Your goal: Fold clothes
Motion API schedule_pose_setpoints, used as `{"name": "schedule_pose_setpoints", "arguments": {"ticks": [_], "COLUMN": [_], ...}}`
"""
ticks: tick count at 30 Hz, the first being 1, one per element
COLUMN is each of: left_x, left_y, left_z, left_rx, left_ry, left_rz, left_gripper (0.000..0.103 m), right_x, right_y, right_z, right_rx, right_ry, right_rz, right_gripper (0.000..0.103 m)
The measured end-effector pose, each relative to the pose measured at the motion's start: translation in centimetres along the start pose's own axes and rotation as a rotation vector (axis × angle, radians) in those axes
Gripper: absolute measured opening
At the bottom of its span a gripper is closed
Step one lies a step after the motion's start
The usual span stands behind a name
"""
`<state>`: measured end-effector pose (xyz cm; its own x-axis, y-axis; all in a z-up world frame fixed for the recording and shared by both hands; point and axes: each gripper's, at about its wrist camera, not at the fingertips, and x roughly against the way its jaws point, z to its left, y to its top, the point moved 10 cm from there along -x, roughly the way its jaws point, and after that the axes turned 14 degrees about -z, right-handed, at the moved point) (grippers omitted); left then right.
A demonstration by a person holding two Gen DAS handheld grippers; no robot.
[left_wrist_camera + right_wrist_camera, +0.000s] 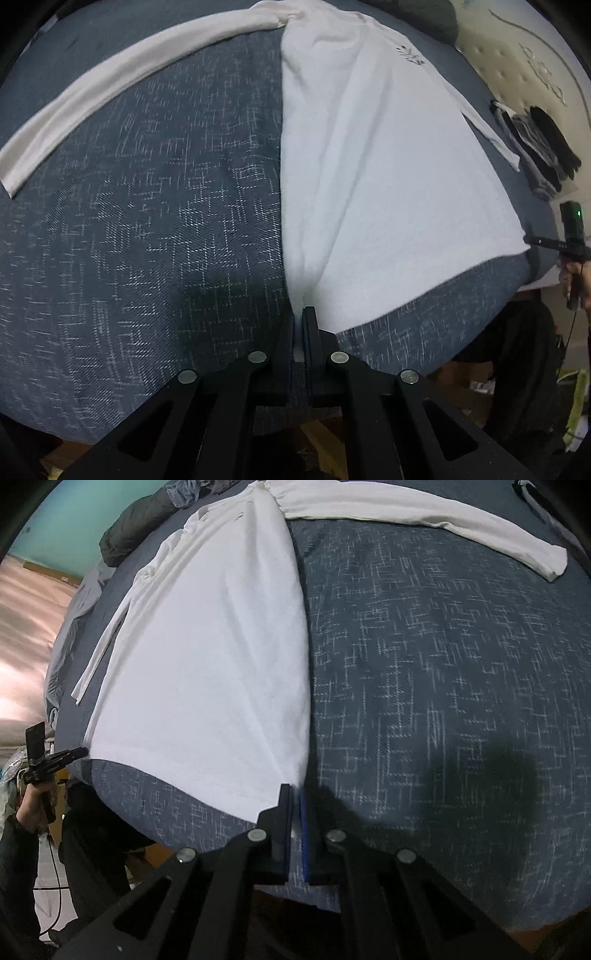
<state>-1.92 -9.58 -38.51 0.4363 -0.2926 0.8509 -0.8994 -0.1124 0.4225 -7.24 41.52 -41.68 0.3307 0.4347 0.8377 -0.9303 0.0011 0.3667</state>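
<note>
A white long-sleeved shirt (369, 166) lies flat on the blue patterned bed cover (147, 221). One sleeve (110, 85) stretches out to the left. In the left wrist view my left gripper (303, 314) is shut on the hem's near corner, with white cloth pinched between its pads. My right gripper (530, 240) shows at the far right, at the hem's other corner. In the right wrist view my right gripper (293, 790) is shut on that corner of the shirt (203, 664), with white fabric between its fingers. The other sleeve (424, 517) runs off to the right. My left gripper (83, 753) sits at the far left corner.
A stack of folded dark clothes (535, 147) rests on the bed at the right, beside a cream quilted mattress (517, 55). A dark green garment (125, 535) and grey cloth (74, 602) lie at the bed's far left. The bed's near edge runs just under both grippers.
</note>
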Motion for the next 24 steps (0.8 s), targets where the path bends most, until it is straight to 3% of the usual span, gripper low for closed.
{"name": "schedule_pose_setpoints", "arguments": {"ticks": [1,4,9,15,24], "left_x": [0.0,0.1,2.8,3.8,-1.1], "left_y": [0.2,0.9,5.0,14.5,28.0], "left_z": [0.1,0.4,1.2,1.6,-0.5], "left_rx": [-0.002,-0.007,-0.022,-0.04,-0.058], "left_ry": [0.001,0.005,0.025,0.036,-0.012], "left_rz": [0.001,0.002,-0.055,-0.162,-0.264], "left_gripper": [0.008,0.012,0.021,0.027,0.027], "right_x": [-0.1,0.1,2.0,3.1,-1.3], "right_y": [0.1,0.7,3.3,10.7,23.7], "right_z": [0.1,-0.2,0.6,1.8,3.8], "right_rx": [-0.001,0.0,0.021,0.073,0.134], "right_ry": [0.009,0.008,0.04,0.039,0.046], "right_rz": [0.0,0.001,-0.04,-0.149,-0.275], "right_gripper": [0.008,0.031,0.031,0.032,0.033]}}
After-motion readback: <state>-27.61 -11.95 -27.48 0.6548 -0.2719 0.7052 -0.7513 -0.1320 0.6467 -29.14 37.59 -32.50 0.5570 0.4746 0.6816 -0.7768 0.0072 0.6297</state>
